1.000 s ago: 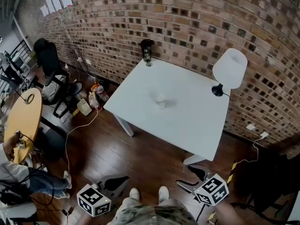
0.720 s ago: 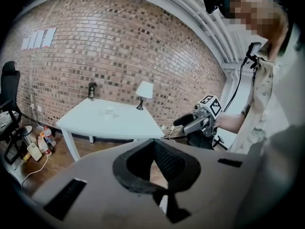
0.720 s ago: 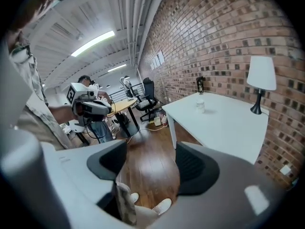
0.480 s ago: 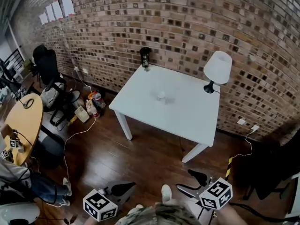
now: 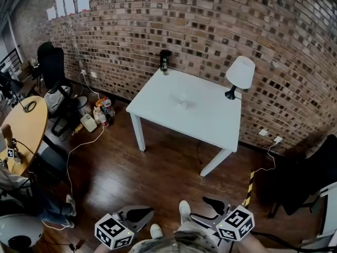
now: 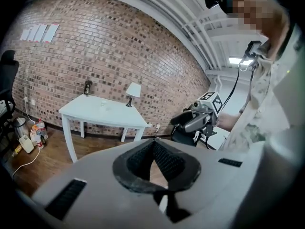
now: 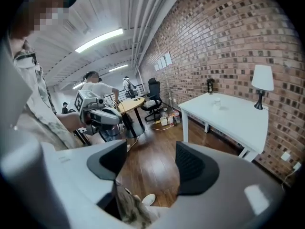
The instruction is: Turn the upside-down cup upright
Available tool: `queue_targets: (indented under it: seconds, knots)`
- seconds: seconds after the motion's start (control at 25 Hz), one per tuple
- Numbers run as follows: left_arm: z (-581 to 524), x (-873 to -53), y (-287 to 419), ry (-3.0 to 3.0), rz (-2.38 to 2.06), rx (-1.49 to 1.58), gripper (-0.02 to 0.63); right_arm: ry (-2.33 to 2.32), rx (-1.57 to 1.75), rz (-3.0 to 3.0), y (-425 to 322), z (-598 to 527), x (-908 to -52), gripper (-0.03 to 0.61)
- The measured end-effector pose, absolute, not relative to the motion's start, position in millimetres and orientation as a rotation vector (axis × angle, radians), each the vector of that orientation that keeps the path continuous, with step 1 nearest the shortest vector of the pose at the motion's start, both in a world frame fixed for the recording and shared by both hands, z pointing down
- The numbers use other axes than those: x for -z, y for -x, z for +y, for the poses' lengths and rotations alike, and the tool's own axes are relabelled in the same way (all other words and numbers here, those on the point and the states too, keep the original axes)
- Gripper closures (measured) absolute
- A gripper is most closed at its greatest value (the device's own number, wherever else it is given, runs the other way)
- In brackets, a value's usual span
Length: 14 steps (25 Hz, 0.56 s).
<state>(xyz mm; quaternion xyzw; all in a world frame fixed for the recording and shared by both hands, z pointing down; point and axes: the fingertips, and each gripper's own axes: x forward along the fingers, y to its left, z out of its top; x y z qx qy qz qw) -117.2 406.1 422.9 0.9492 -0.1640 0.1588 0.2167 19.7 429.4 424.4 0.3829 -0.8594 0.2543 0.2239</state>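
Note:
A small pale cup (image 5: 182,99) stands near the middle of the white table (image 5: 210,123), far ahead of me; it is too small to tell which way up it is. It also shows as a speck in the left gripper view (image 6: 103,104) and the right gripper view (image 7: 218,100). Both grippers hang low by my body, well short of the table. My left gripper (image 5: 145,212) (image 6: 153,144) has its pad tips together with nothing held. My right gripper (image 5: 199,208) (image 7: 150,159) stands open and empty.
A white lamp (image 5: 239,73) and a dark bottle (image 5: 165,61) stand at the table's far edge against the brick wall. A round wooden table (image 5: 23,136), office chair (image 5: 52,67), floor clutter (image 5: 97,115), cables and another person (image 5: 21,204) are left; a dark chair (image 5: 310,178) is right.
The table and cup have shrunk and drifted up the head view as I backed away over the wooden floor. Both grippers stay at the bottom of the view, jaws unchanged.

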Motion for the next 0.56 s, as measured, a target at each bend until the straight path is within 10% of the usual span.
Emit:
queue_targets:
  seconds: [0.56]
  knots:
    - [436.1,-407.6,163.1,-2.646,-0.49,-0.424,0.606,-0.998,-0.636,-2.373,27.7,454.0,-406.0,0.26]
